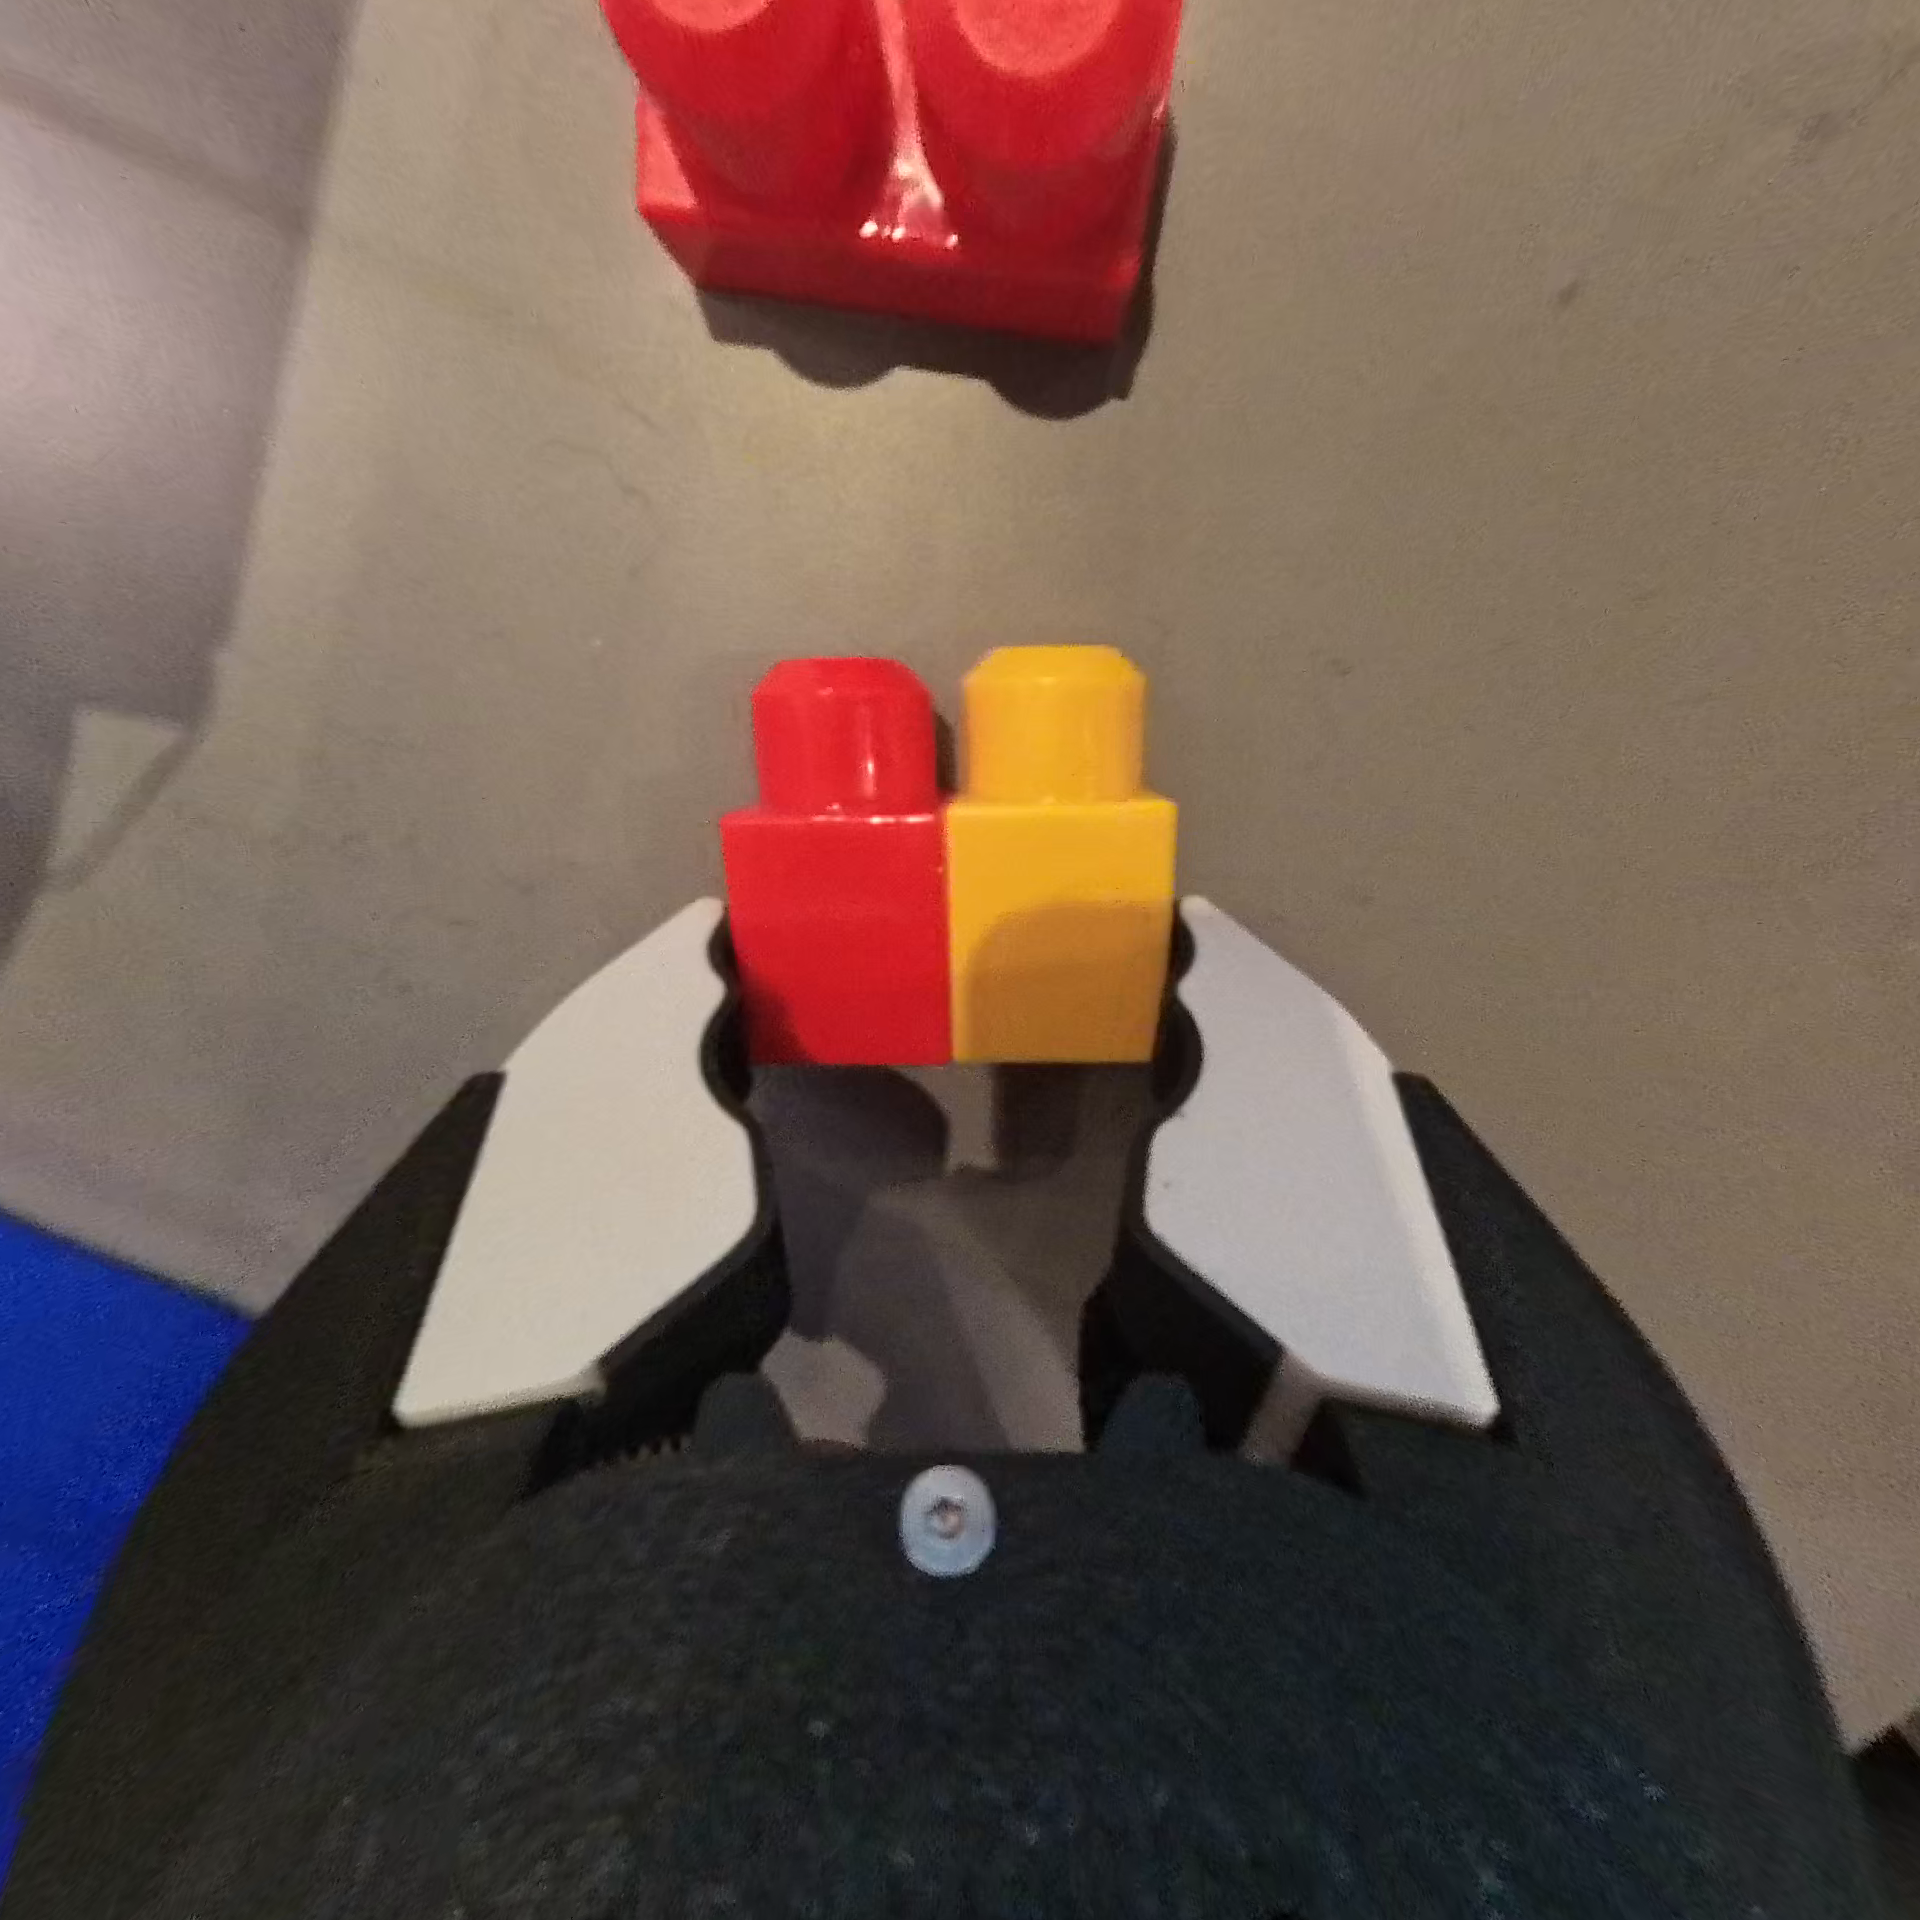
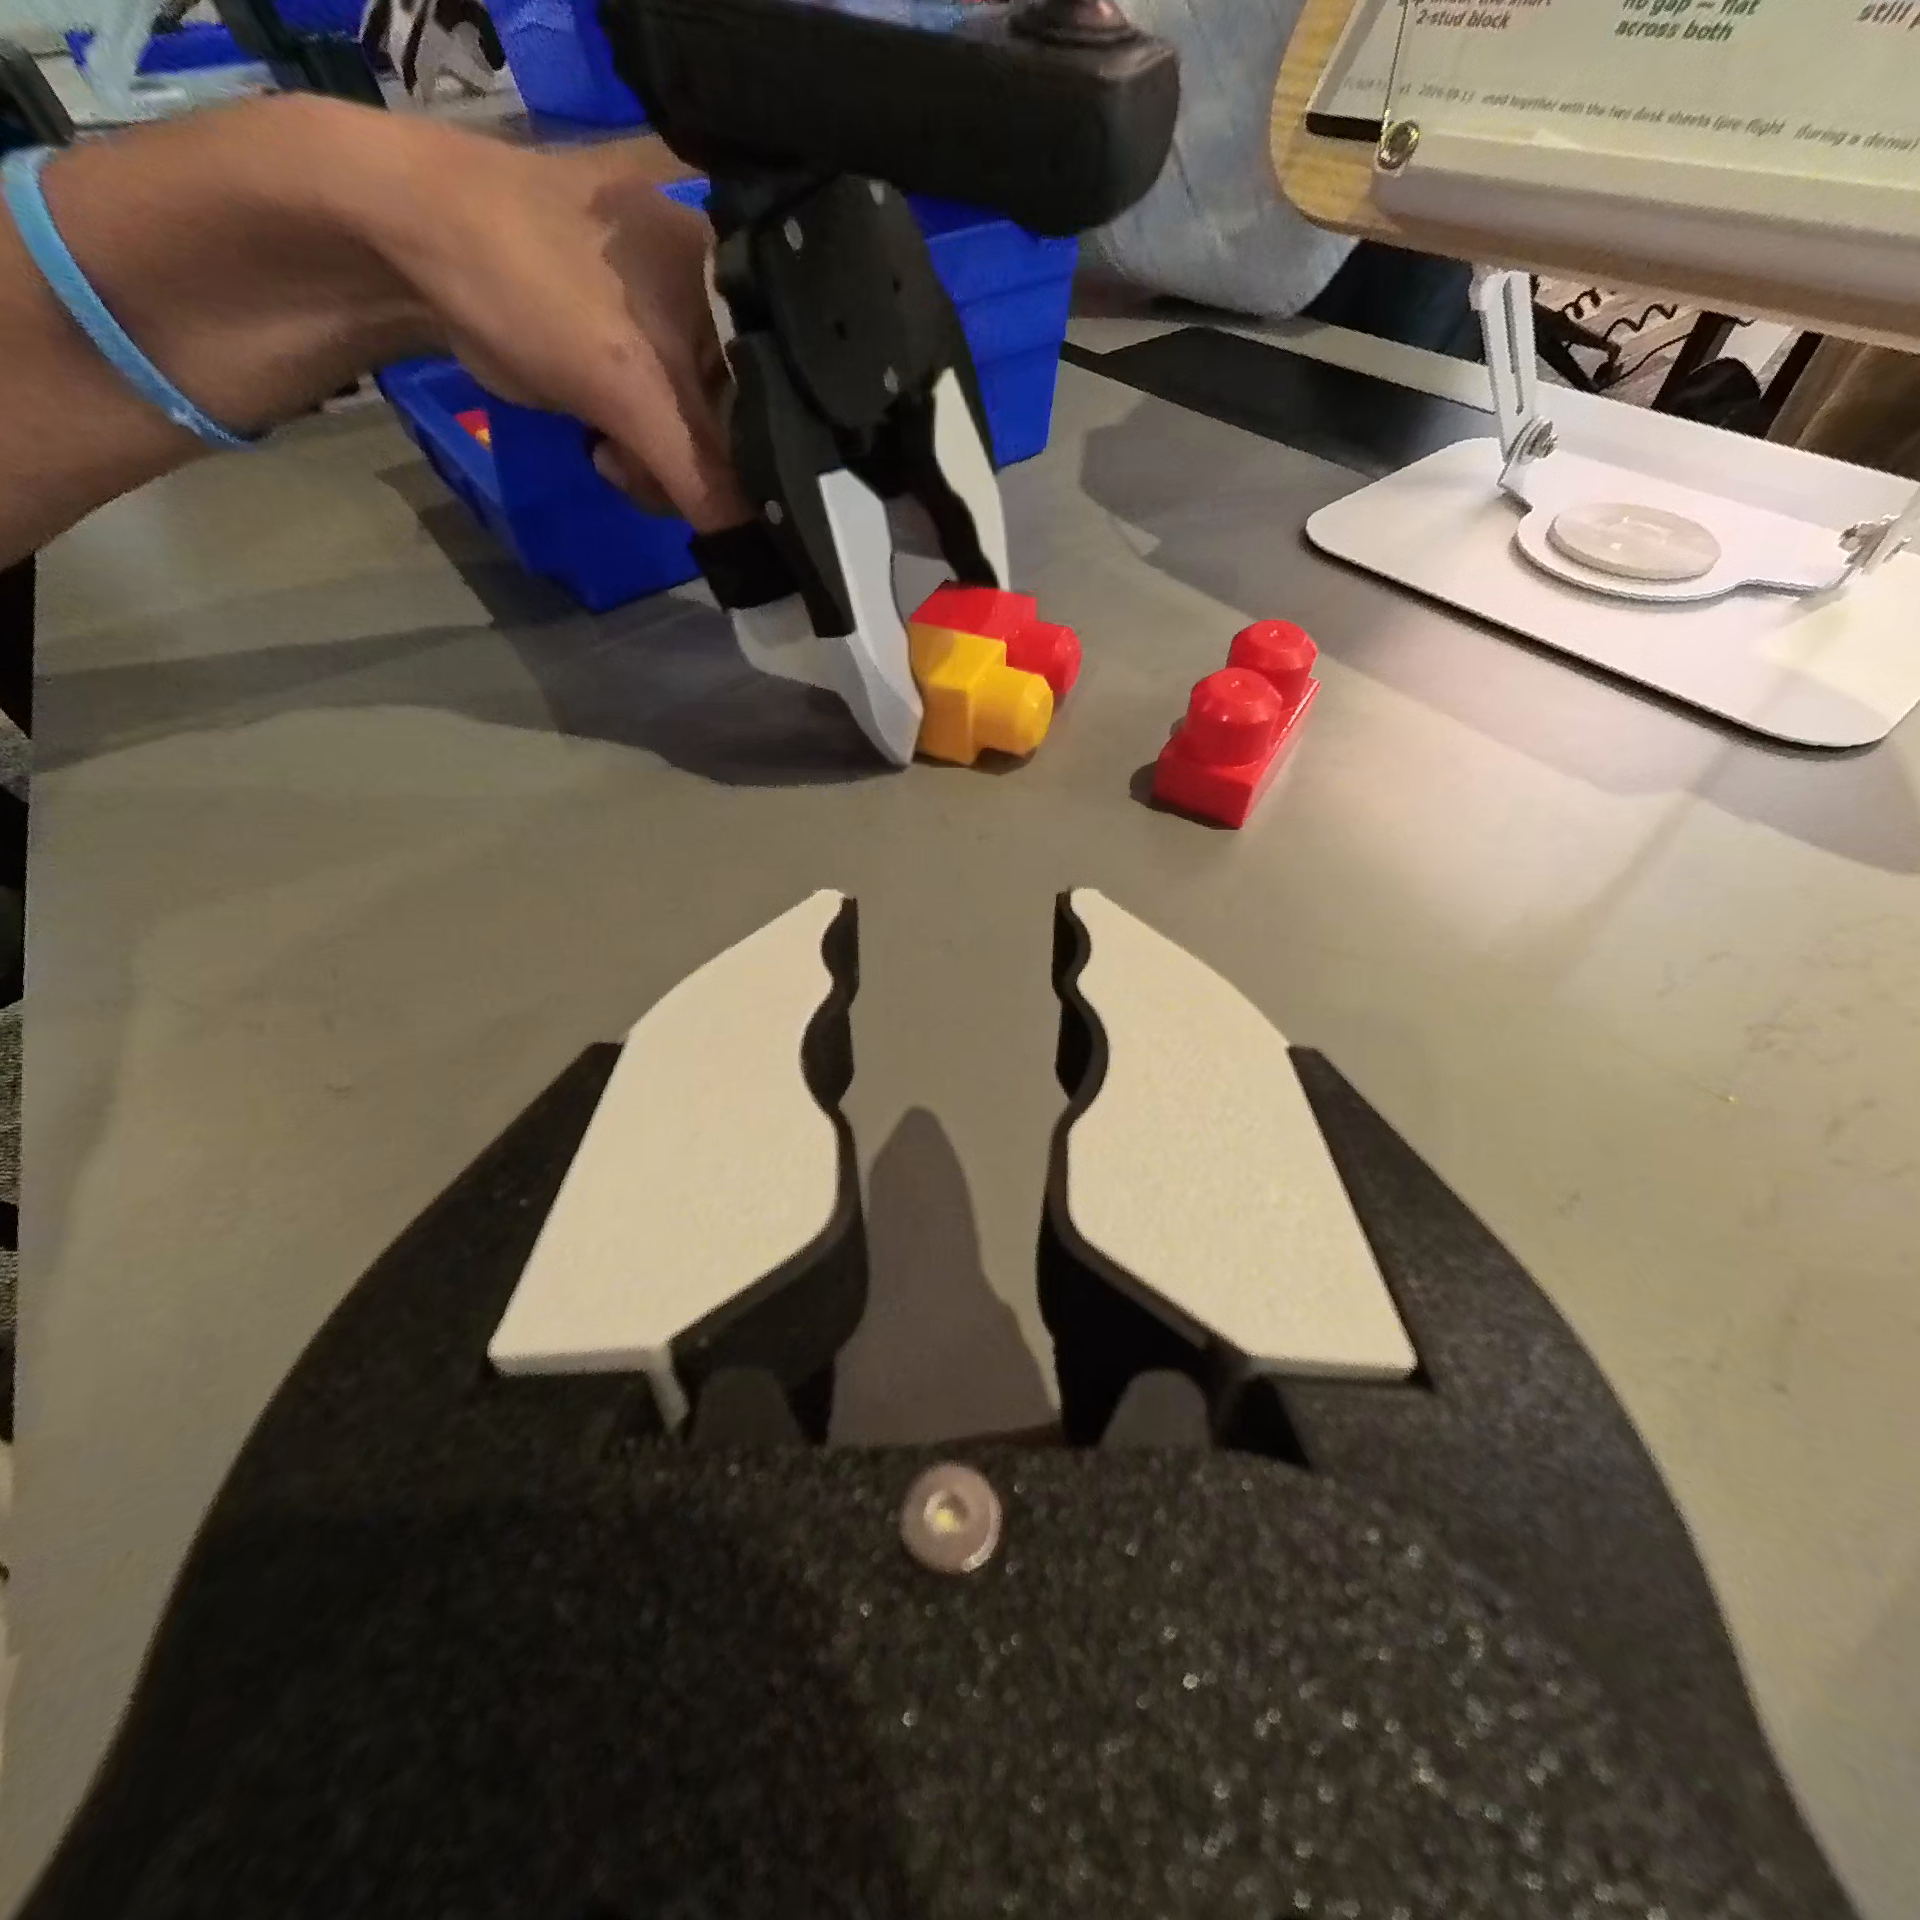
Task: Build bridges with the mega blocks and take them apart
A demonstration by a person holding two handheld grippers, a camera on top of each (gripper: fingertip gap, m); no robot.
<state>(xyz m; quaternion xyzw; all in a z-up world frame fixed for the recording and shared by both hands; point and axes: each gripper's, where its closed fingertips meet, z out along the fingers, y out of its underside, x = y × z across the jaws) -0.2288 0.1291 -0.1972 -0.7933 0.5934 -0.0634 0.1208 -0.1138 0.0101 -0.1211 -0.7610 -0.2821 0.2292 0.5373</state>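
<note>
Red-yellow block pair (image 1: 951,935) clamped, left hand-held gripper (image 1: 951,977); two-stud red block (image 1: 894,156) ahead.

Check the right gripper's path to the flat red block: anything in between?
Nothing visible. Bare table lies between the open right gripper and the flat red block. The left gripper, holding the red and yellow blocks, sits off to that block's left.

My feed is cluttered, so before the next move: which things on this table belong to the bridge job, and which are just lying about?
Part of the job:
- red single-stud block and yellow single-stud block, side by side in the left hand-held gripper
- red two-stud block, loose on the table
- right hand-held gripper, open and empty

Lying about:
- blue bins
- white stand holding an instruction sheet
</note>
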